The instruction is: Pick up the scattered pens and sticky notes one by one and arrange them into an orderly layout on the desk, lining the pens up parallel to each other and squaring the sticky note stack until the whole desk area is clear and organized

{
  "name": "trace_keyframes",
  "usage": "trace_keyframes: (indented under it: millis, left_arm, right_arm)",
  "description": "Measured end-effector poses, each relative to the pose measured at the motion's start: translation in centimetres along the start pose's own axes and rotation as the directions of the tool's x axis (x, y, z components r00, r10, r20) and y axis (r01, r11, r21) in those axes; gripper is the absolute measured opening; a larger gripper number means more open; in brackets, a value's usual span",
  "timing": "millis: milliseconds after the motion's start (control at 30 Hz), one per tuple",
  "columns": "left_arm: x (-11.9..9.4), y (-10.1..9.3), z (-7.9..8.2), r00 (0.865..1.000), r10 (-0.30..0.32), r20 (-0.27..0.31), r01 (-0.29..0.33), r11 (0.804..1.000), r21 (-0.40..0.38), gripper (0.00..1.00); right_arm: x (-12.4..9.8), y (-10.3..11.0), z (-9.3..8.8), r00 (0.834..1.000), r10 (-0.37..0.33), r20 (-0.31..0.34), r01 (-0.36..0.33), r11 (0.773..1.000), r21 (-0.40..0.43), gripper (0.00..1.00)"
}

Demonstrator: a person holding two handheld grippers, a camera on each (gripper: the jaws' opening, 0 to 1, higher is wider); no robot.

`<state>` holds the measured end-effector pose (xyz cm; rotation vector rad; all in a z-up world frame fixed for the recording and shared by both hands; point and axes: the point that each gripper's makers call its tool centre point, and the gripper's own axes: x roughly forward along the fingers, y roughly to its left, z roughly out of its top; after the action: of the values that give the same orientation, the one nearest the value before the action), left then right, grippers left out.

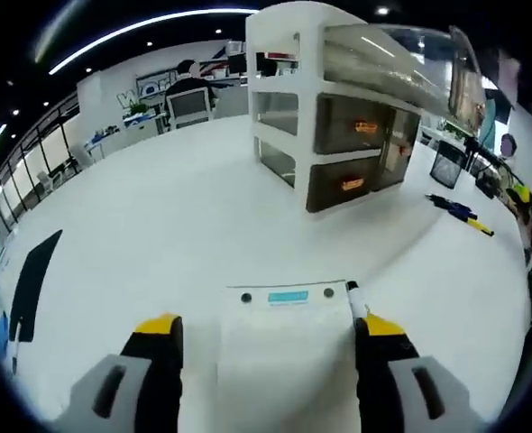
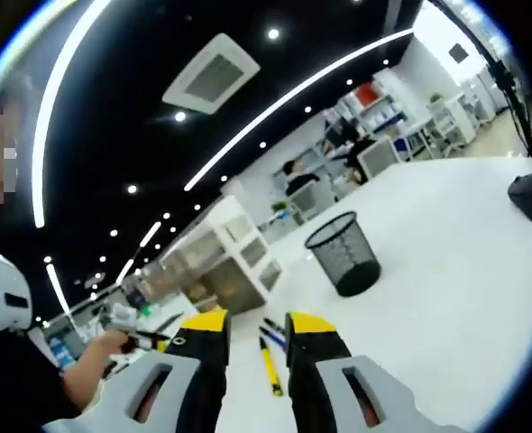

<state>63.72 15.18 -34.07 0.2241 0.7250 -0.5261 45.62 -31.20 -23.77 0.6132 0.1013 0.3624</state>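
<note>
We're holding the left gripper (image 1: 266, 347) spread wide over the white pad (image 1: 288, 316) at bottom centre, straddling it to square it. Right gripper (image 2: 254, 338) is hovering, gap narrow and empty, aiming at the yellow pen (image 2: 270, 368) below.

Dark ceiling (image 2: 113, 54) with strip lights (image 2: 293, 95), perhaps an open office behind

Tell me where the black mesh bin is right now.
In the right gripper view the black mesh bin stands on the white desk, right of the white drawer unit and beyond the pens between the jaws.
</note>
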Motion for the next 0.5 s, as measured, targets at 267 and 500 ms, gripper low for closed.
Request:
trace_keyframes:
  millis: [267,500]
  left_arm:
    - [2.1,-1.0,0.9,1.000,-0.005,-0.029,0.006,1.000,0.015,0.74]
    - [2.6,-1.1,1.3,0.999,0.000,-0.042,0.001,1.000,0.004,0.70]
  right_arm:
    - [-0.6,-0.3,-0.1,1.000,-0.010,0.000,0.010,1.000,0.024,0.23]
    - [-0.8,-0.8,-0.9,0.999,-0.029,-0.017,0.030,0.999,0.034,0.23]
